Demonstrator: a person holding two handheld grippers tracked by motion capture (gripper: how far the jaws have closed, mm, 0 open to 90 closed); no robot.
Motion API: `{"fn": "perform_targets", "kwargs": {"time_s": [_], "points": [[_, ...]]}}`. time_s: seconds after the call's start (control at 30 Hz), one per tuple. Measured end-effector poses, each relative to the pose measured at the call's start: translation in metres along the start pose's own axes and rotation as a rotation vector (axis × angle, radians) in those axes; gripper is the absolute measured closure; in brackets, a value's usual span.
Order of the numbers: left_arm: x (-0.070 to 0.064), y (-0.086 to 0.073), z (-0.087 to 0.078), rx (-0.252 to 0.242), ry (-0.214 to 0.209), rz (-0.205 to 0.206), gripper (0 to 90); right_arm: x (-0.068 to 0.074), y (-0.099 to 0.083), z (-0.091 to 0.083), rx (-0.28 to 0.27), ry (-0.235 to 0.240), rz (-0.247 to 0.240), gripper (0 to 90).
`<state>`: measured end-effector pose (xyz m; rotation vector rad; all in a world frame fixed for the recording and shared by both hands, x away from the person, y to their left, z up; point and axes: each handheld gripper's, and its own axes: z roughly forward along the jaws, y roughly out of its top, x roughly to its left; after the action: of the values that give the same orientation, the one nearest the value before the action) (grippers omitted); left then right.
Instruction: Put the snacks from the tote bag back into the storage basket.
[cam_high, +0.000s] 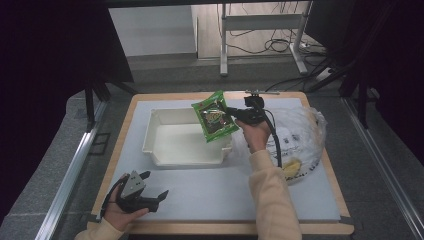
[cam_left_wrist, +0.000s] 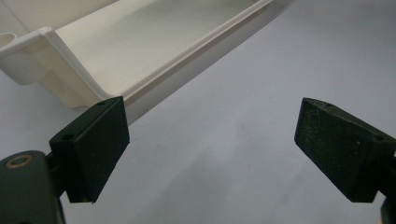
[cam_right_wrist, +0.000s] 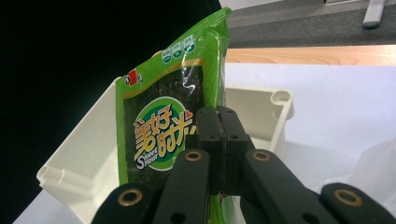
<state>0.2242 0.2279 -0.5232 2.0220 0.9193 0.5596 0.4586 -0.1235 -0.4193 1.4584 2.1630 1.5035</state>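
Note:
A green snack packet (cam_high: 214, 116) hangs in the air over the right end of the white tray (cam_high: 165, 154), pinched at its edge by my right gripper (cam_high: 235, 115). Seen from the right gripper view, the packet (cam_right_wrist: 163, 126) shows a dark window and orange lettering, and the jaws of the right gripper (cam_right_wrist: 218, 140) are shut on its edge. My left gripper (cam_high: 154, 186) rests low near the table's front left corner, open, with nothing between its pads (cam_left_wrist: 95, 144). The tray's front wall (cam_left_wrist: 154, 86) lies just ahead of it.
A clear plastic bag (cam_high: 300, 137) holding something yellow lies on the right of the grey mat (cam_high: 210, 195), beside the right forearm. The wooden table edge (cam_high: 225, 228) frames the mat. Desk legs and cables stand on the floor beyond the table.

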Motion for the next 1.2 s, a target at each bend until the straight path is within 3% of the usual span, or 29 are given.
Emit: {"fn": "perform_targets", "kwargs": {"time_s": [0.8, 1.2], "points": [[0.000, 0.000, -0.001, -0.006, -0.001, 0.000, 10.3, 0.021, -0.006, 0.026, 0.002, -0.007, -0.004, 90.0], [0.000, 0.000, -0.001, -0.004, 0.003, -0.001, 10.3, 0.031, -0.009, 0.040, 0.009, 0.013, 0.001, 90.0]]}}
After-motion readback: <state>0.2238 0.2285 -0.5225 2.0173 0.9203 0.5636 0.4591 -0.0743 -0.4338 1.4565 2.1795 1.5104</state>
